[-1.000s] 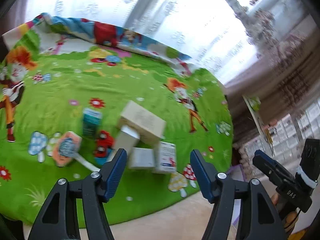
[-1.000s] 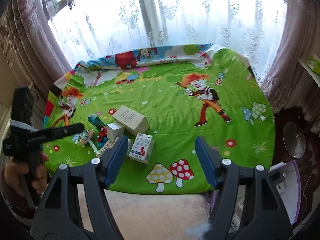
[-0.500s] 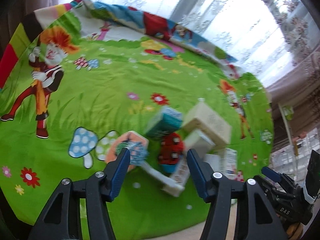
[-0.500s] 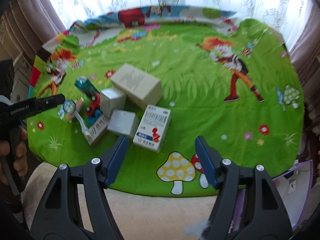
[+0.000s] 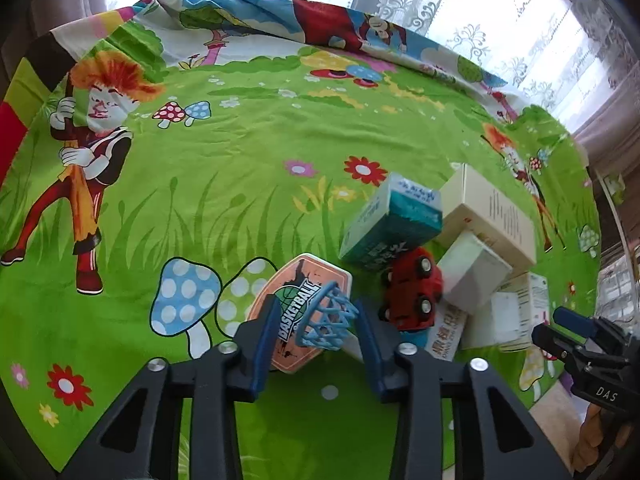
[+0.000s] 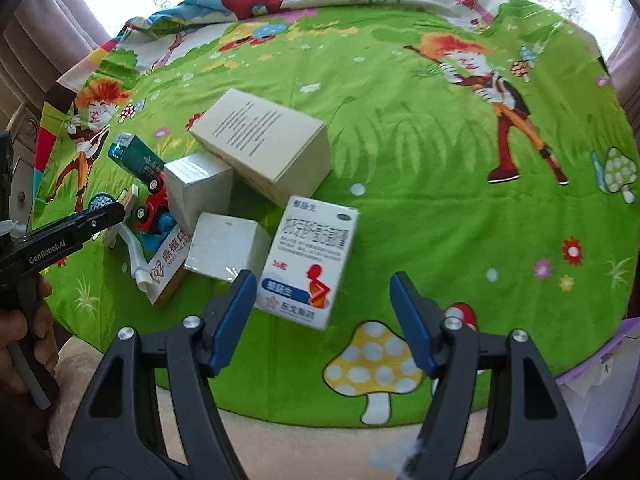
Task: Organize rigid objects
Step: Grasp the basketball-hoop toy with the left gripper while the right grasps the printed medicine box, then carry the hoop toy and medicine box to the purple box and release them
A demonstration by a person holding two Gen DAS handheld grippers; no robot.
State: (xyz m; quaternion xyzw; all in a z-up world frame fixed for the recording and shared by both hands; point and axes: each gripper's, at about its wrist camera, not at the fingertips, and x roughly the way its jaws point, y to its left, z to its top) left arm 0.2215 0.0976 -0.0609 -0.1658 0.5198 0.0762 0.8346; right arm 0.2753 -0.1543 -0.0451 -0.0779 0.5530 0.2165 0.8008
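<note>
A pile of rigid objects lies on a green cartoon cloth [image 5: 240, 184]. My left gripper [image 5: 316, 340] is open, its fingers on either side of the blue net of a toy basketball hoop [image 5: 316, 312]. A red toy car [image 5: 412, 292] and a teal box [image 5: 392, 224] lie just right of it. My right gripper [image 6: 324, 316] is open, low over the cloth, in front of a white and blue medicine box [image 6: 312, 256]. A large cream box [image 6: 264, 140], two white boxes [image 6: 200, 188] [image 6: 224, 248] and a flat box with Chinese print [image 6: 168, 264] lie beyond.
The cloth [image 6: 440, 168] covers a round-looking table, its near edge over a beige carpet [image 6: 320, 448]. Lace curtains [image 5: 480, 8] hang behind. The left gripper shows at the left of the right wrist view [image 6: 100, 216]. Purple paper [image 6: 600, 360] lies on the floor at right.
Both grippers have moved down and forward toward the pile. The left one swung left and now straddles the basketball hoop; the right one came close to the medicine box.
</note>
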